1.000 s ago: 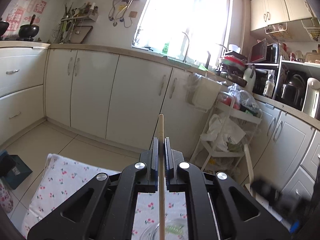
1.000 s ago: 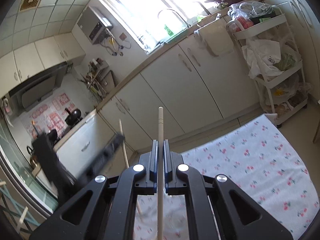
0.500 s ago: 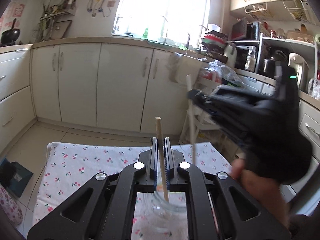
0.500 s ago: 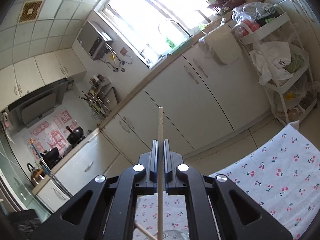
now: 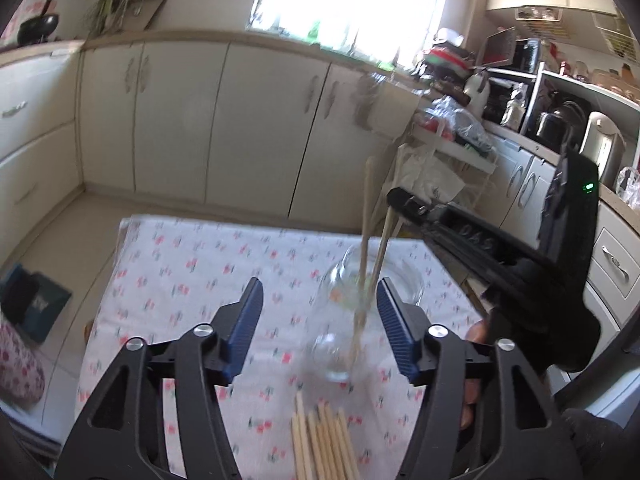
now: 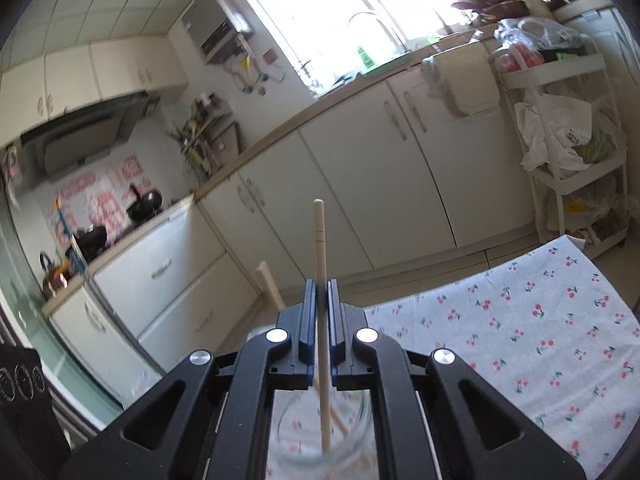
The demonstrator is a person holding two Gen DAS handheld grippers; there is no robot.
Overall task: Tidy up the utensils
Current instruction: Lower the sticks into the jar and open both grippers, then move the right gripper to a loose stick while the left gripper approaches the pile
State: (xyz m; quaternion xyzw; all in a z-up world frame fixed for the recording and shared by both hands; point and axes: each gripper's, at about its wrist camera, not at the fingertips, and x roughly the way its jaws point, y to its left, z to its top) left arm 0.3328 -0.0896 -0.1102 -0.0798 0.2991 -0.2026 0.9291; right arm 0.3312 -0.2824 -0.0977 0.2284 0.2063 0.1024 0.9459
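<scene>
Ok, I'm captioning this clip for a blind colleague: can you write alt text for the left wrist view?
The open left gripper hovers over a clear glass jar on a cherry-print cloth, with two wooden chopsticks standing in the jar. The right gripper holds one of them from the right; more chopsticks lie bundled on the cloth below.

We count two claws: the left claw (image 5: 318,322) and the right claw (image 6: 319,320). We see one glass jar (image 5: 362,312) on one table (image 5: 192,264) with a cherry cloth. Two chopsticks stand in the jar: one (image 6: 321,280) is in the right claw, and the other (image 5: 365,220) leans free. More chopsticks (image 5: 324,444) lie in one bunch on the cloth. We count about seven, but they blur together, so we are not sure.
</scene>
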